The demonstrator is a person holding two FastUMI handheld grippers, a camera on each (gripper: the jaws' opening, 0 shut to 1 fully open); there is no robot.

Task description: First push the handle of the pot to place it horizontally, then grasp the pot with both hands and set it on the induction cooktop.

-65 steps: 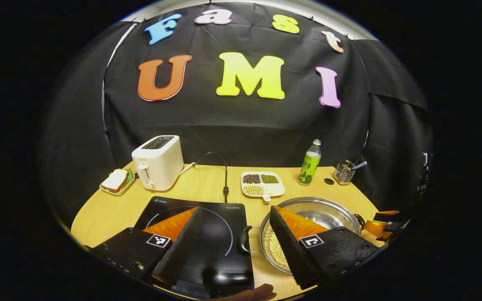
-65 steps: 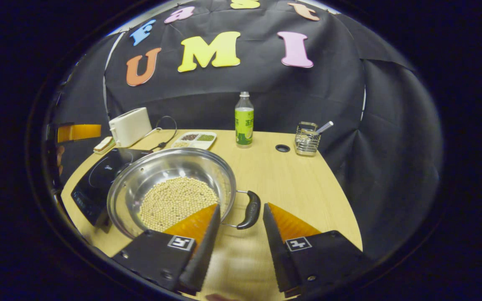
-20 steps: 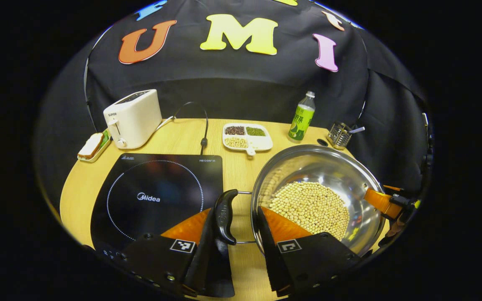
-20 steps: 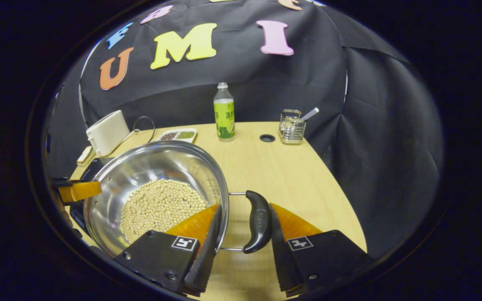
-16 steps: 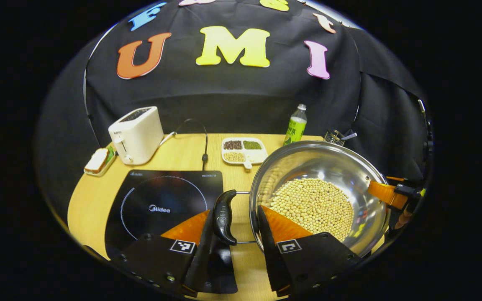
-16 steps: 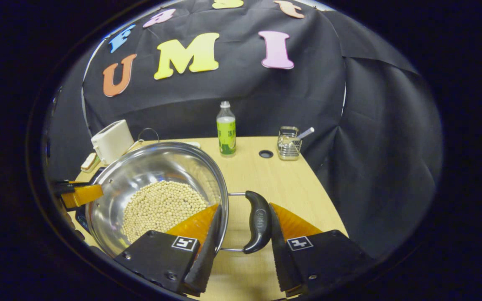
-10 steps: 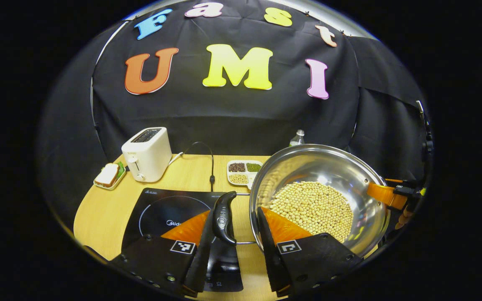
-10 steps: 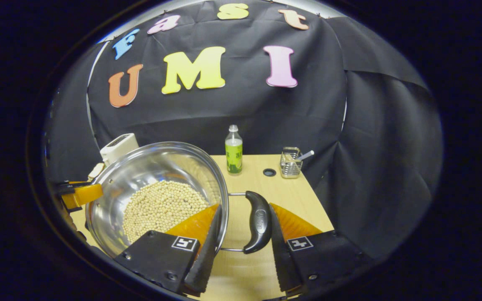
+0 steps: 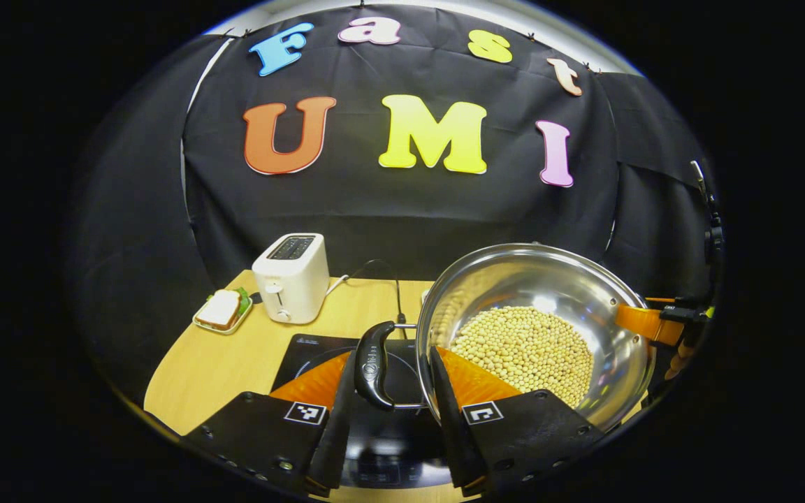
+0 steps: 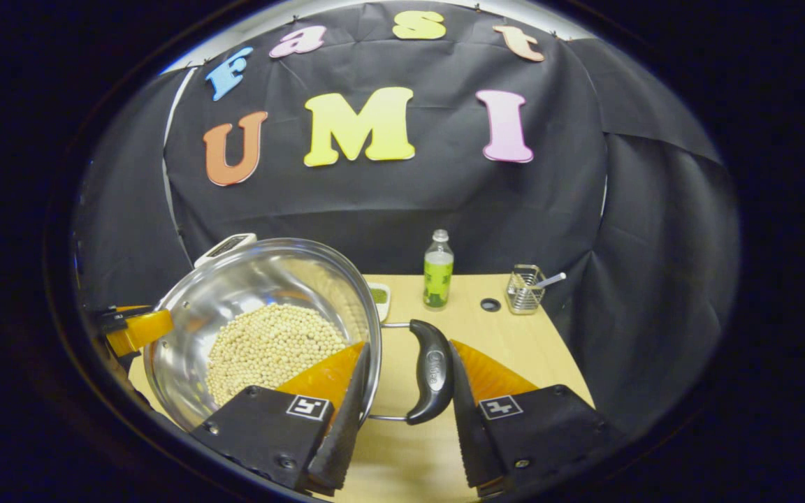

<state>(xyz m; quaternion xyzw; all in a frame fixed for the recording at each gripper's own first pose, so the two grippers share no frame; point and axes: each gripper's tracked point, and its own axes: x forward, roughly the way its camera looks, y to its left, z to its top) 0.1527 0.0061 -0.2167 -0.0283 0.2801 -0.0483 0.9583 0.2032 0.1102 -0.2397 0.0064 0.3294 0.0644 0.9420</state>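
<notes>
A steel pot (image 9: 535,293) of pale beans hangs in the air, held level by both handles. My left gripper (image 9: 393,353) is shut on it: one finger presses the outside of the black left handle (image 9: 372,363), the other lies inside the rim. My right gripper (image 10: 408,346) is shut the same way on the black right handle (image 10: 432,370), with one finger inside the pot (image 10: 263,307). The black induction cooktop (image 9: 305,347) lies on the table below the left handle. Each view also has the other gripper at the pot's far rim, the right one (image 9: 647,325) and the left one (image 10: 133,328).
A white toaster (image 9: 292,276) with its cable and a sandwich dish (image 9: 221,309) stand at the back left of the wooden table (image 9: 207,363). A green bottle (image 10: 437,279), a wire holder (image 10: 527,288), a table hole (image 10: 490,304) and a sectioned dish (image 10: 379,293) are behind the pot.
Both grippers, open beside the pot 3.2 s ago, shut on its handles. Over the last second the pot rose off the table and moved left, over the cooktop's near edge.
</notes>
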